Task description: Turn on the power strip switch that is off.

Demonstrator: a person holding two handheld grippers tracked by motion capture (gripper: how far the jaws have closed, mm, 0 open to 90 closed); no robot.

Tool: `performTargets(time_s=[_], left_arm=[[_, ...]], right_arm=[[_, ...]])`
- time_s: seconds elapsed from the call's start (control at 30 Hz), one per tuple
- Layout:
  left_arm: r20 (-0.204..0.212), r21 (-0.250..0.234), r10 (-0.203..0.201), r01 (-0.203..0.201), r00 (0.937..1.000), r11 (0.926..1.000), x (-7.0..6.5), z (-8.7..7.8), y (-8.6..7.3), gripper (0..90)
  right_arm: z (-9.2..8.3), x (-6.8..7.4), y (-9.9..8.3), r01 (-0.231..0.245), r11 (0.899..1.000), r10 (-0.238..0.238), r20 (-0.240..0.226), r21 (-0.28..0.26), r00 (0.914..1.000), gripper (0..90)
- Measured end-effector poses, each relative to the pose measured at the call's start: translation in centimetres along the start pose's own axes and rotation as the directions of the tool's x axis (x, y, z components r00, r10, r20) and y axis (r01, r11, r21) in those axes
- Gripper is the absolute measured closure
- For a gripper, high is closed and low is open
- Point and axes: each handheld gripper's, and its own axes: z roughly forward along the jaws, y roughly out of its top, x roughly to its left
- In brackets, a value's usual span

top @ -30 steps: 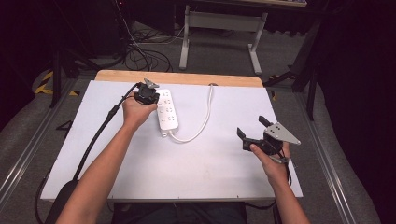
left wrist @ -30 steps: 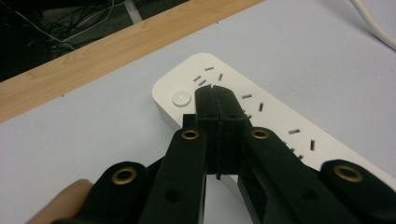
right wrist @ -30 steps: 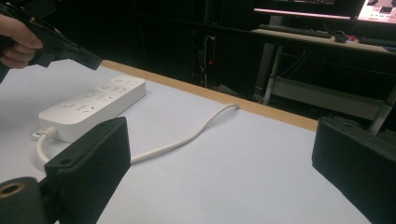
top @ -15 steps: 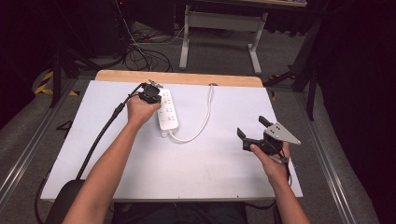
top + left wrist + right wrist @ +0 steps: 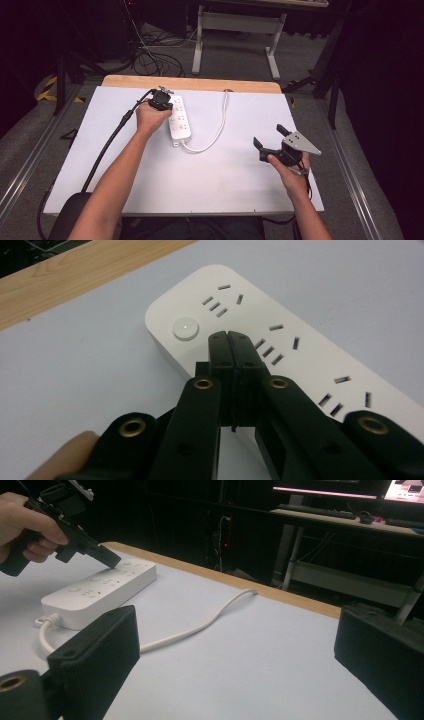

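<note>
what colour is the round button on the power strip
White, like the power strip itself; the round button shows best in the left gripper view.

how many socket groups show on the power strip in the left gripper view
4 on the power strip: one by the round button, one beside the shut left gripper, two farther right. More may be hidden under the jaws.

The left tongs [image 5: 230,342] point down with jaws pressed together, while the right tongs [image 5: 272,137] gape wide.
</note>
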Motion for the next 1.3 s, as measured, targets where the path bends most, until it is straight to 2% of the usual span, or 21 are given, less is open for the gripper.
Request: performTargets(time_s=[0.1, 0.13, 0.47, 0.63, 0.67, 0.73, 0.77, 0.87, 0.93, 1.03, 1.3], left_arm=[[-0.029, 0.002, 0.023, -0.023, 0.9993, 0.9997, -0.3, 0.0, -0.1, 89.8], [-0.026, 0.002, 0.025, -0.025, 0.9994, 0.9997, -0.4, 0.0, -0.1, 89.9], [-0.05, 0.001, 0.022, -0.022, 0.9985, 0.9998, -0.8, 0.2, -0.3, 90.0], [-0.029, -0.01, 0.0, 0.0, 0.9996, 1.0, -1.0, 0.5, -0.3, 90.0], [-0.046, -0.009, 0.01, -0.011, 0.9989, 0.9999, -1.2, 0.5, -0.3, 90.0], [-0.1, -0.001, 0.056, -0.057, 0.9934, 0.9984, -2.0, 0.6, -0.3, 90.0], [-0.115, -0.002, 0.063, -0.063, 0.9914, 0.998, -2.1, 0.6, -0.3, 90.0], [-0.11, 0.0, 0.033, -0.033, 0.9934, 0.9995, -2.0, 0.6, -0.4, 90.0], [-0.087, -0.009, 0.006, -0.006, 0.9962, 0.9999, -1.7, 0.5, -0.5, 90.0], [-0.095, -0.008, 0.008, -0.009, 0.9955, 0.9999, -1.8, 0.6, -0.5, 90.0], [-0.084, -0.014, 0.005, -0.006, 0.9964, 0.9999, -1.6, 0.5, -0.5, 90.0]], right_arm=[[0.0, 0.0, 0.0, 0.0, 1.0, 0.0, -0.001, -0.002, 1.0, 4.9], [0.0, 0.0, 0.0, 0.001, 1.0, -0.001, 0.0, -0.001, 1.0, 4.9], [-0.1, 0.0, 0.1, 0.002, 1.0, -0.002, 0.0, -0.008, 1.0, 4.9], [-0.3, 0.1, 0.2, 0.003, 1.0, -0.003, -0.001, -0.013, 1.0, 5.0], [-0.3, 0.1, 0.2, 0.003, 1.0, -0.003, -0.001, -0.013, 1.0, 5.0], [-0.3, 0.1, 0.2, 0.003, 1.0, -0.003, -0.001, -0.015, 1.0, 5.0], [-0.4, 0.1, 0.2, 0.003, 1.0, -0.003, 0.0, -0.015, 1.0, 5.0], [-0.5, 0.1, 0.3, 0.003, 1.0, -0.003, 0.0, -0.017, 1.0, 5.0], [-0.6, 0.0, 0.3, 0.005, 1.0, -0.005, 0.0, -0.02, 1.0, 5.0], [-0.9, -0.1, 0.3, 0.003, 1.0, -0.003, 0.006, -0.023, 1.0, 5.0], [-0.8, 0.0, 0.2, 0.005, 1.0, -0.005, 0.004, -0.014, 1.0, 5.0]])
